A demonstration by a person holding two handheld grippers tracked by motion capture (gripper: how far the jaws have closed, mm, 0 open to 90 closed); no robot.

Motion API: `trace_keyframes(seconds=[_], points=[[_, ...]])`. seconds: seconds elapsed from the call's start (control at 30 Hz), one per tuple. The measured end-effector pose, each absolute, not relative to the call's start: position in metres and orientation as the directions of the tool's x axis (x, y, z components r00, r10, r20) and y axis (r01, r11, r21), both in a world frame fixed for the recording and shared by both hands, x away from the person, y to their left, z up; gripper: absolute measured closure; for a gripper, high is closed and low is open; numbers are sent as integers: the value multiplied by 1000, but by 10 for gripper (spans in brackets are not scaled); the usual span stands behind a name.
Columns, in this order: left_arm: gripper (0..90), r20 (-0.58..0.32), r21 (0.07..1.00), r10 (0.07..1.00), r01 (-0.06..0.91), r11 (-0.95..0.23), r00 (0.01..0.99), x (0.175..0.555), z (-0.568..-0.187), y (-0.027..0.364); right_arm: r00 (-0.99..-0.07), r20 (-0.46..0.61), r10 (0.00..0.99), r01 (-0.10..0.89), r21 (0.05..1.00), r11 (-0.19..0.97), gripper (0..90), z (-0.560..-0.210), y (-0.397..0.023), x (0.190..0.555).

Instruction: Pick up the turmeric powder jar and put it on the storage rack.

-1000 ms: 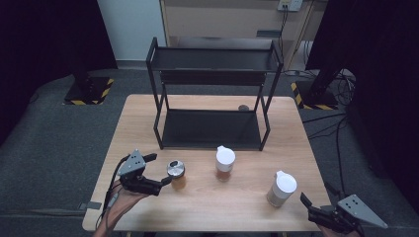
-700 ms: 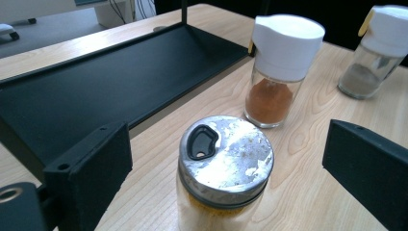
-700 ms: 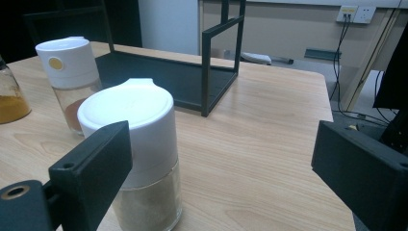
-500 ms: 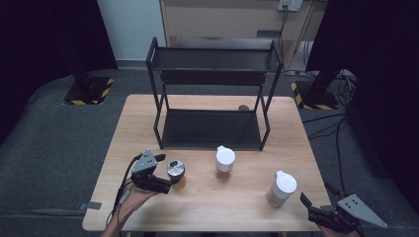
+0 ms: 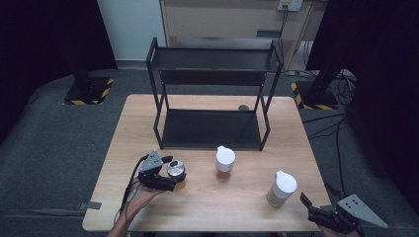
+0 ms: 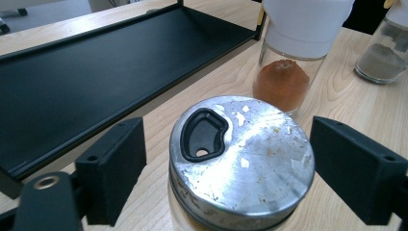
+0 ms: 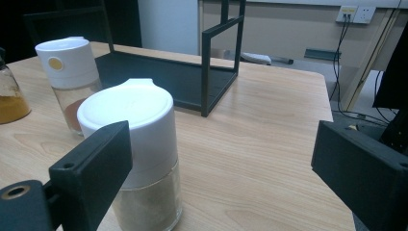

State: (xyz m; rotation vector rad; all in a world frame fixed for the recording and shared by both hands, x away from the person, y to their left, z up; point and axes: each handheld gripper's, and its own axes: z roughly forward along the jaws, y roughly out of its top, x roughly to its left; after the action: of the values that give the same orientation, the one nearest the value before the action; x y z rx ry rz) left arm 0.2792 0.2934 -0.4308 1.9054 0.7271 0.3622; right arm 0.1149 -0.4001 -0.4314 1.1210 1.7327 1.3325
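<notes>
At the lower left of the high view, the metal-lidded spice jar [image 5: 176, 171] on the desk [image 5: 247, 207] is straddled by the left gripper [image 5: 168, 177], whose jaws have just been closing but are not yet touching it. Centring should be kept, so both pads meet the lid's rim together.

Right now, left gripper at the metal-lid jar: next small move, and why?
Probably finish closing. The left gripper straddles the metal-lid jar; its jaws have just been closing, yet gaps show on both sides, so the pads don't press yet.
</notes>
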Motion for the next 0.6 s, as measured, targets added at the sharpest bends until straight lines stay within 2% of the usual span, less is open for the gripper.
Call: trace_keyframes(seconds=[0.37,0.47,0.6], points=[[257,-72,915,623,300,-269,779,279,-444,296,-406,-8,914,228,967,110,73,-431,-400,115],[327,-57,923,614,275,-267,787,277,-446,295,-405,-9,914,228,967,110,73,-431,-400,115],[337,-49,928,622,266,-261,781,275,-448,294,-405,-7,914,229,967,109,73,-431,-400,115]])
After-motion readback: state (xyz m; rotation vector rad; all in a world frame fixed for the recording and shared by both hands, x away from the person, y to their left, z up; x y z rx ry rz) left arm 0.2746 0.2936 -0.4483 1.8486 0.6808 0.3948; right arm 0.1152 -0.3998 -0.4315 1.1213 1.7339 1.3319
